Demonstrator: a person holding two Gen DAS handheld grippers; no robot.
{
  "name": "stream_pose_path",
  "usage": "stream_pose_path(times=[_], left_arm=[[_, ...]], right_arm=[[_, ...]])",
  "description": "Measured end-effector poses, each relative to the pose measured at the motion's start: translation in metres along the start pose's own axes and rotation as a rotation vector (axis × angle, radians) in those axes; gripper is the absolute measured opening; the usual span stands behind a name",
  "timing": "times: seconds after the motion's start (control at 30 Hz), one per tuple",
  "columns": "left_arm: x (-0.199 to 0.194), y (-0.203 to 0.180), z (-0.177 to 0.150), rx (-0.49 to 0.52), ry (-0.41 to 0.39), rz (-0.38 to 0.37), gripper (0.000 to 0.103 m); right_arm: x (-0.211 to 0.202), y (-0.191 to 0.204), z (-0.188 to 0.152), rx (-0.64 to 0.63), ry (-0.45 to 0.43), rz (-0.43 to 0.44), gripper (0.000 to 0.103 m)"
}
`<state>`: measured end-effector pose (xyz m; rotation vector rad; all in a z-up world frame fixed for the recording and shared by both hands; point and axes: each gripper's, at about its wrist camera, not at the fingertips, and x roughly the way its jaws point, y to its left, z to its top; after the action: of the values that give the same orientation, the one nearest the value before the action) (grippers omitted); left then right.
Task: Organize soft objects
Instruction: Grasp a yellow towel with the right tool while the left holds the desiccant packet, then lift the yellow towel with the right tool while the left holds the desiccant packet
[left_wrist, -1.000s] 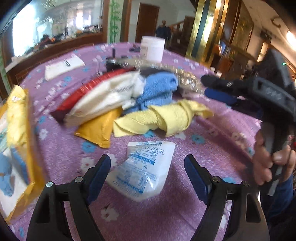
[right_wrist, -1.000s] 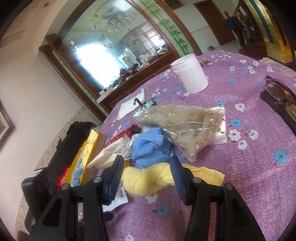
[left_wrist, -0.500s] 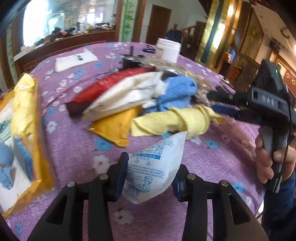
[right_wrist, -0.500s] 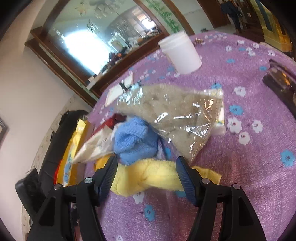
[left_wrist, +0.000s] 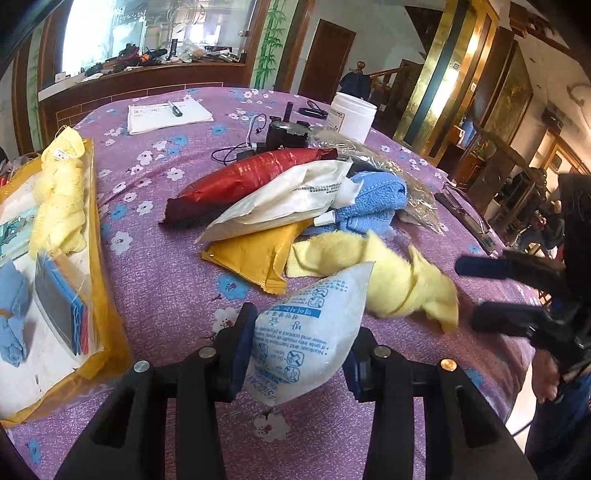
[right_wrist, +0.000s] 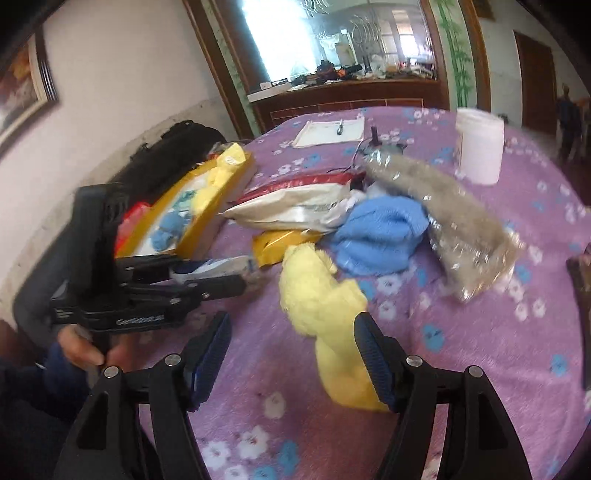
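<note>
White w/ blue print, the soft pouch (left_wrist: 312, 332) is now clamped between our left gripper (left_wrist: 299, 354) fingers and lifted off the bench (left_wrist: 166, 280); a sec ago it lay flat on the purple cloth w/ those fingers wide either side. So pick no. 1 is done, pouch is ours.

Landmark = yellow tray (left_wrist: 105, 321). It sits well to the left of the pouch, already holding a pale yellow cloth, blue bits and a clear packet. We reckon the pouch goes there next.

Our right gripper (right_wrist: 291, 365) has swung round and its fingers are opening. Yellow towel (right_wrist: 325, 306) lies between them, touching the right-hand pad only, not squeezed. Earlier it sat further up between closer fingers. No grip yet, imo.

Rest of the pile is on the far side from the tray: blue towel (left_wrist: 373, 206), cream bag (left_wrist: 291, 199), red bag (left_wrist: 251, 177), gold packet (left_wrist: 255, 254), all unmoved. Approx two items sorted soon, several left.
</note>
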<state>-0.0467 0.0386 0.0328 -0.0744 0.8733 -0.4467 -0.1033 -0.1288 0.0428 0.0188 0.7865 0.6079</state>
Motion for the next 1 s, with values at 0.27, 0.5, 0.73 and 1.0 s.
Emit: stream_pose_path(times=[0.27,0.5,0.73,1.0], left_arm=[[-0.001,0.001,-0.001,-0.008,-0.005,0.009,0.041],[0.001,-0.004,-0.001,0.016,-0.005,0.018,0.041],[0.001,-0.004,-0.001,0.016,-0.008,0.017,0.041],[-0.001,-0.003,-0.001,0.016,-0.017,0.018,0.041]], right_arm=[[0.053,-0.011,0.014,-0.091,0.063,-0.164,0.075],[0.054,-0.025,0.014,-0.058,0.049,-0.207,0.048],[0.058,-0.015,0.014,-0.112,0.054,-0.229,0.069],[0.062,-0.013,0.014,-0.106,0.073,-0.250,0.048]])
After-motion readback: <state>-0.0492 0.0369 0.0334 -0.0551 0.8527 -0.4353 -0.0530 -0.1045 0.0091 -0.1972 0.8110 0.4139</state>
